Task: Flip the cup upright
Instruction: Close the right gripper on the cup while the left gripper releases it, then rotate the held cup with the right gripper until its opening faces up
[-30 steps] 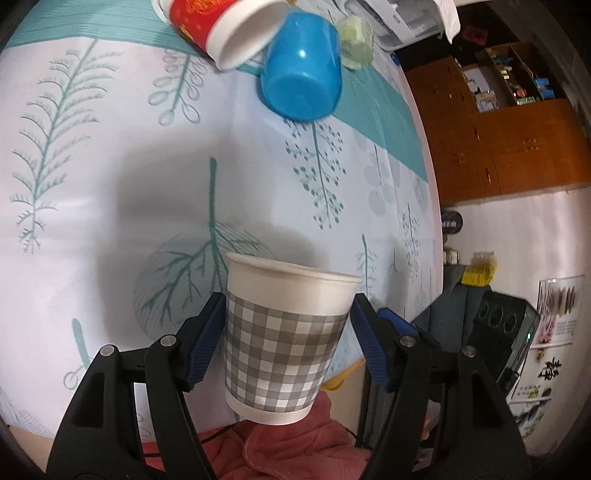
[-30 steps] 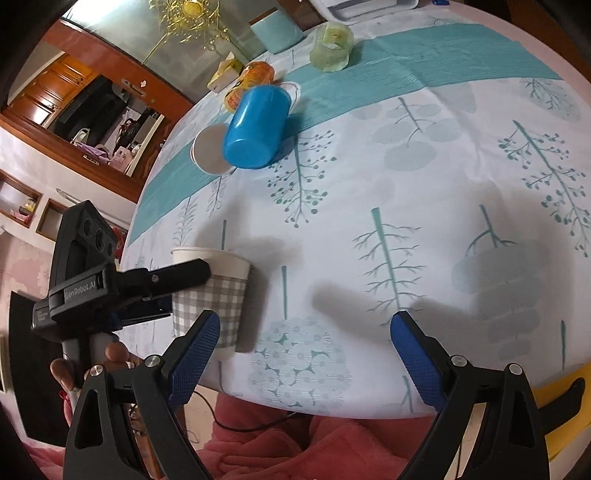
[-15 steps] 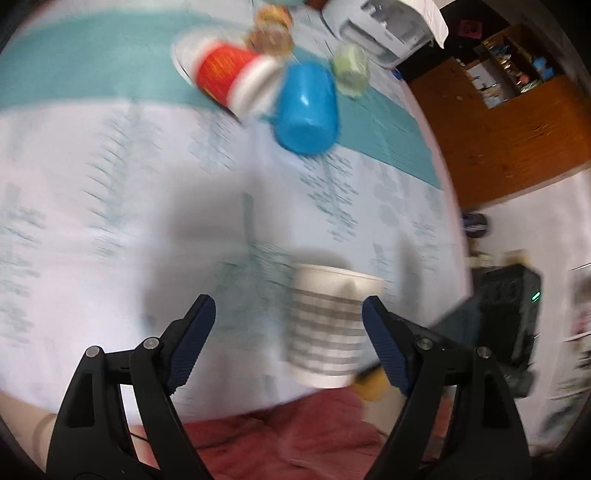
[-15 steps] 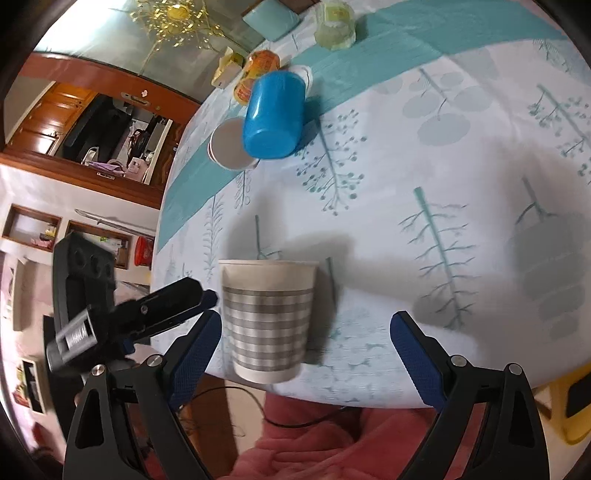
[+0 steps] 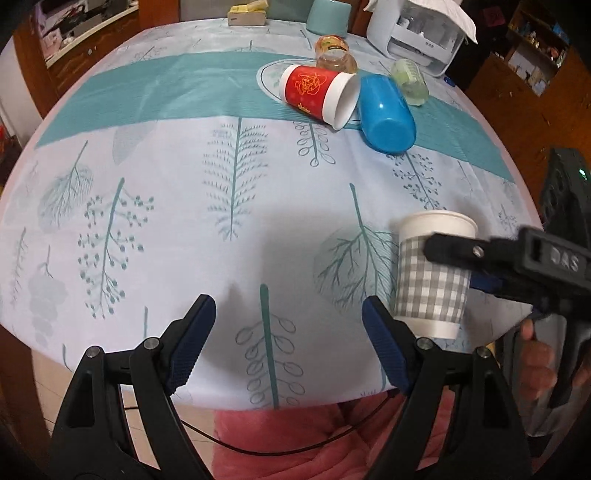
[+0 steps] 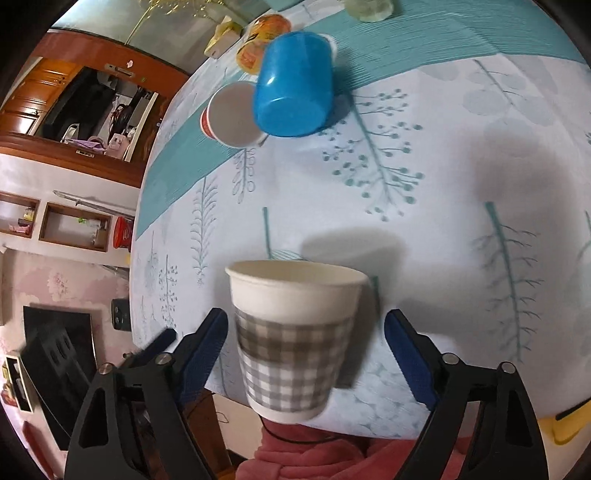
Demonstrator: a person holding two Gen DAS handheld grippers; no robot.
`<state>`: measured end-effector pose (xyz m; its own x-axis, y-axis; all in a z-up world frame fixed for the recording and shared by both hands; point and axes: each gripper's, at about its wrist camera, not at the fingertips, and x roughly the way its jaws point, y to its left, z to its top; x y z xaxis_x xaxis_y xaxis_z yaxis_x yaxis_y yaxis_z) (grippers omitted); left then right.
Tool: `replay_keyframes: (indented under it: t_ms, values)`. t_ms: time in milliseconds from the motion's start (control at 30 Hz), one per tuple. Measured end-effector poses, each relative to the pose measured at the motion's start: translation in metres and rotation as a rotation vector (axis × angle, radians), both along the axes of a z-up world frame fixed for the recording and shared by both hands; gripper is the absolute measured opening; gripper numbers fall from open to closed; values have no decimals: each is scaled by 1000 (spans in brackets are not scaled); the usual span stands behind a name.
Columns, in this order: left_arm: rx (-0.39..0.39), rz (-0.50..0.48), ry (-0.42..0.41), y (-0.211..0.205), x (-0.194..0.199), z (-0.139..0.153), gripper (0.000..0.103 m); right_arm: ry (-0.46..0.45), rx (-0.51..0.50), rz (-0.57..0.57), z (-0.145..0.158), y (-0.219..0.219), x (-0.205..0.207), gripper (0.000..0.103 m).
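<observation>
A grey-checked paper cup stands upright at the near edge of the table, mouth up. My left gripper is open and empty, to the left of the cup. My right gripper is open with the cup between its blue pads, which stand apart from the cup's sides. The right gripper's black fingers cross in front of the cup in the left wrist view.
A blue cup and a red-and-white cup lie on their sides at the far middle of the leaf-print tablecloth, by a jar and a pale green cup. A white appliance stands at the back.
My left gripper let go of the checked cup and drew back to the left. My right gripper moved in around the upright cup.
</observation>
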<state>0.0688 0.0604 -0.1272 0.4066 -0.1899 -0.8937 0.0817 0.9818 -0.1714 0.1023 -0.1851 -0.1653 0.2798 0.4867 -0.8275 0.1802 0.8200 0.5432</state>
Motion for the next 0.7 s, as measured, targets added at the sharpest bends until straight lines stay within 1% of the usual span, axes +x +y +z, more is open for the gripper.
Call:
replay_keyframes:
  t_ms: [67, 200, 267, 300, 467, 567, 633, 700]
  values:
    - [-22, 0, -8, 2, -3, 0, 80, 6, -10, 10, -1, 6, 6, 85]
    - [11, 8, -32, 0, -6, 0, 80, 17, -15, 12, -4, 14, 14, 80]
    - [14, 8, -35, 0, -6, -1, 80, 16, -31, 9, -4, 15, 16, 72]
    - [12, 8, -35, 1, -6, -1, 80, 15, -45, 8, -3, 16, 17, 71]
    - [7, 15, -40, 1, -6, -1, 80, -39, -101, 10, 3, 19, 16, 66]
    - [7, 16, -37, 2, -6, -2, 80, -137, -139, -4, 16, 17, 9, 65]
    - [4, 18, -42, 3, -8, -1, 80, -242, -205, -21, 28, 17, 0, 64]
    - [-3, 21, -48, 3, -10, -1, 80, -367, -298, -42, 38, 21, -9, 63]
